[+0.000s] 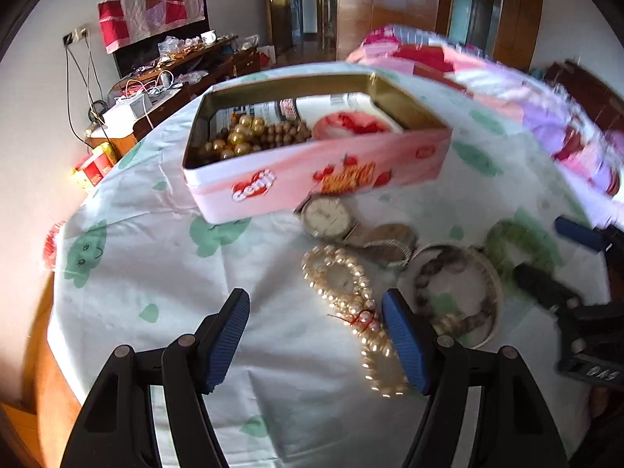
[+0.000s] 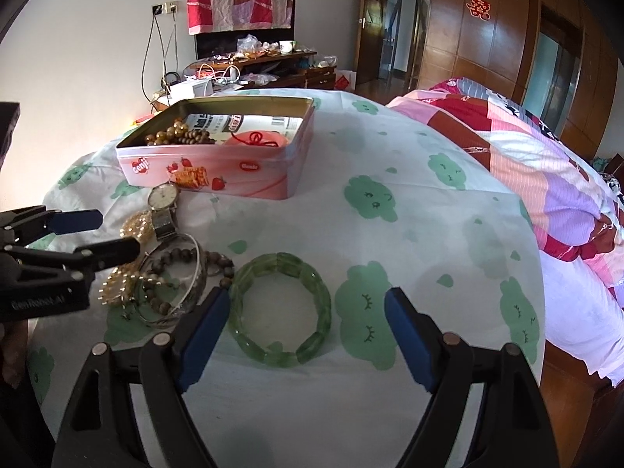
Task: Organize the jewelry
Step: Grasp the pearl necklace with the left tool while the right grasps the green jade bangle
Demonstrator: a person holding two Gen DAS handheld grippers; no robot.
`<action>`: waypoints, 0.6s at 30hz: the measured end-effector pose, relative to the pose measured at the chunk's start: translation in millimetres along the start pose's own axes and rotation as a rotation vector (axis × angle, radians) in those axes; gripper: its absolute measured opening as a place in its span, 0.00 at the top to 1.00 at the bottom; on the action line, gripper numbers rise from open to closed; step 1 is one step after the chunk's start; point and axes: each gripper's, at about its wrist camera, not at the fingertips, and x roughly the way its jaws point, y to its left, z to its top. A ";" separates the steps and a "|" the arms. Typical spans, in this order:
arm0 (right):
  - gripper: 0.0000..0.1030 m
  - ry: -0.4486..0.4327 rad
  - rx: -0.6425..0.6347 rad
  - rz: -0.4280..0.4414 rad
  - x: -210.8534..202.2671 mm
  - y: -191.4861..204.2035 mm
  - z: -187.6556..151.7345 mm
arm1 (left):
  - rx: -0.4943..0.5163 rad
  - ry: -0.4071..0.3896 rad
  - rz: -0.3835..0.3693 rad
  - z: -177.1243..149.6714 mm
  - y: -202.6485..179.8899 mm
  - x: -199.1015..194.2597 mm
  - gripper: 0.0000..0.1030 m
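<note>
An open pink tin [image 1: 312, 173] [image 2: 234, 181] with gold and brown beads [image 1: 249, 136] inside stands at the back of the cloth. In front of it lie a silver watch [image 1: 325, 216] [image 2: 163, 197], a pearl watch band [image 1: 343, 284], and a silver bangle [image 1: 489, 273] [image 2: 193, 284] around a brown bead bracelet [image 1: 425, 273]. My left gripper [image 1: 315, 296] [image 2: 113, 234] is open, the pearl band beside its right finger. My right gripper [image 2: 308, 292] [image 1: 546, 249] is open around a green stone bracelet [image 2: 280, 312] [image 1: 518, 240] lying flat; its pads do not press on it.
A white cloth with green prints [image 1: 156, 273] [image 2: 429, 234] covers the round table, which falls away at left and front. A pink patchwork quilt on a bed [image 2: 546, 179] lies close on the right. A cluttered wooden cabinet [image 2: 253, 62] stands at the far wall.
</note>
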 end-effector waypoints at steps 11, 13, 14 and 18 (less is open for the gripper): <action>0.17 0.045 0.044 0.043 7.0 -8.7 -1.4 | -0.016 -0.015 0.036 -4.6 33.2 -2.3 0.32; 0.17 0.061 0.050 0.051 9.3 -9.6 -2.1 | -0.009 -0.020 0.014 -4.2 30.6 -3.5 0.46; 0.17 0.065 0.049 0.053 9.3 -9.3 -2.6 | -0.005 -0.019 0.004 -3.7 28.7 -3.8 0.50; 0.34 0.066 0.015 0.057 9.2 -4.2 -4.0 | 0.024 -0.021 -0.036 -3.8 19.6 -6.6 0.79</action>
